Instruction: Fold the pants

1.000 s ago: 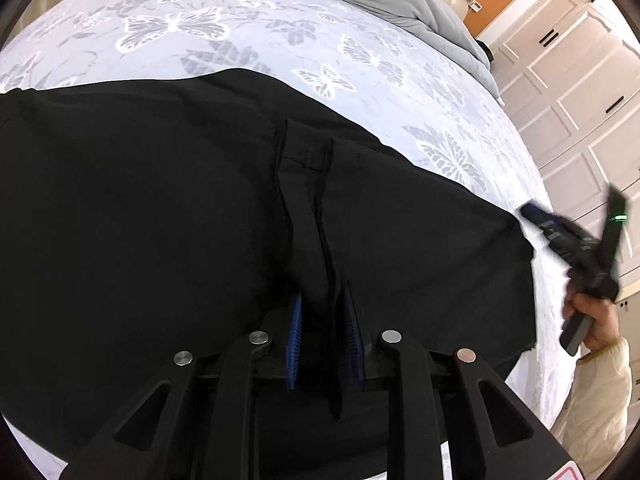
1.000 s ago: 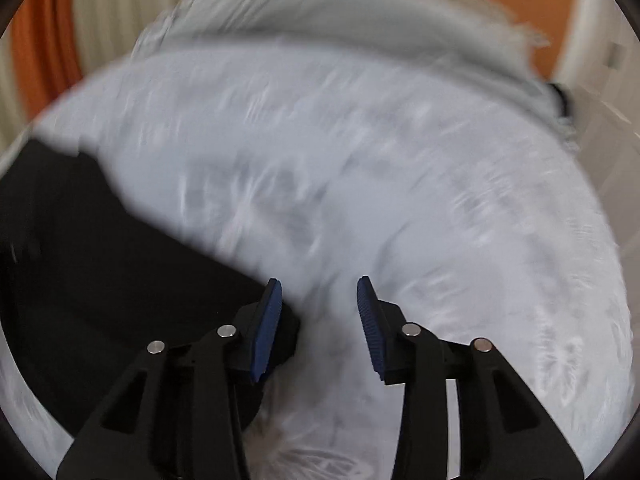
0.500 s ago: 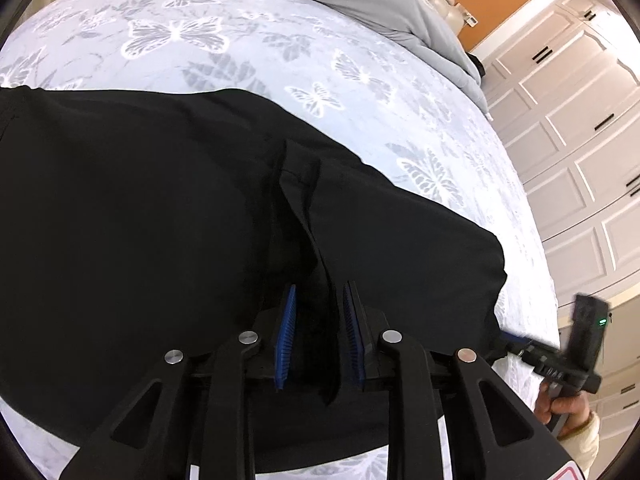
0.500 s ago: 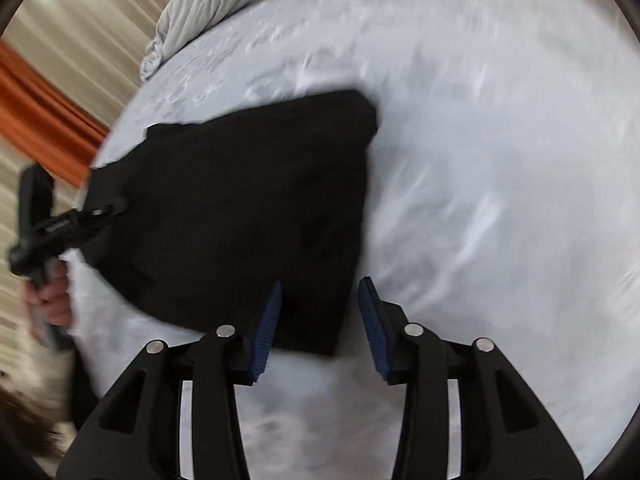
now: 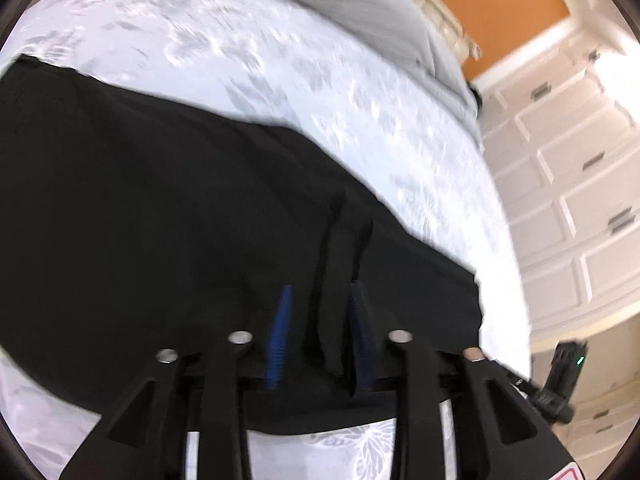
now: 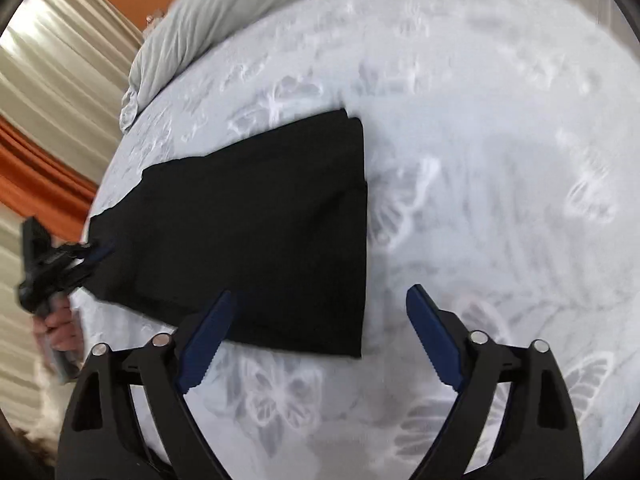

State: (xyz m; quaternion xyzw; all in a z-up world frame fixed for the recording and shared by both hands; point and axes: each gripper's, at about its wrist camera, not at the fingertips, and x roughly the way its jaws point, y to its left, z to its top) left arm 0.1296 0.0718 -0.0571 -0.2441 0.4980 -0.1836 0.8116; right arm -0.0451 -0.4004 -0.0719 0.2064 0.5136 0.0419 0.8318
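Black pants (image 5: pixel 160 220) lie flat across the bed, folded lengthwise. My left gripper (image 5: pixel 320 332) is at their near edge and its jaws are opening. A raised ridge of black cloth (image 5: pixel 332 280) stands between the blue pads, with a gap beside the left pad. In the right wrist view the pants (image 6: pixel 260 232) end in a straight edge at mid-frame. My right gripper (image 6: pixel 320 294) hovers over their near corner, its jaws opening wide with nothing pinched. The left gripper (image 6: pixel 60 264) shows at the pants' far left end, and the right gripper (image 5: pixel 560 384) at lower right in the left wrist view.
The bedsheet (image 6: pixel 480 160) is white with a grey butterfly print. A grey duvet (image 5: pixel 360 8) is bunched at the head of the bed. White wardrobe doors (image 5: pixel 580 200) stand beside the bed. Curtains (image 6: pixel 48 80) hang on the other side.
The left pads have spread apart from the cloth ridge and the left gripper has lifted a little. The right gripper swung over the pants' end and opened wide.
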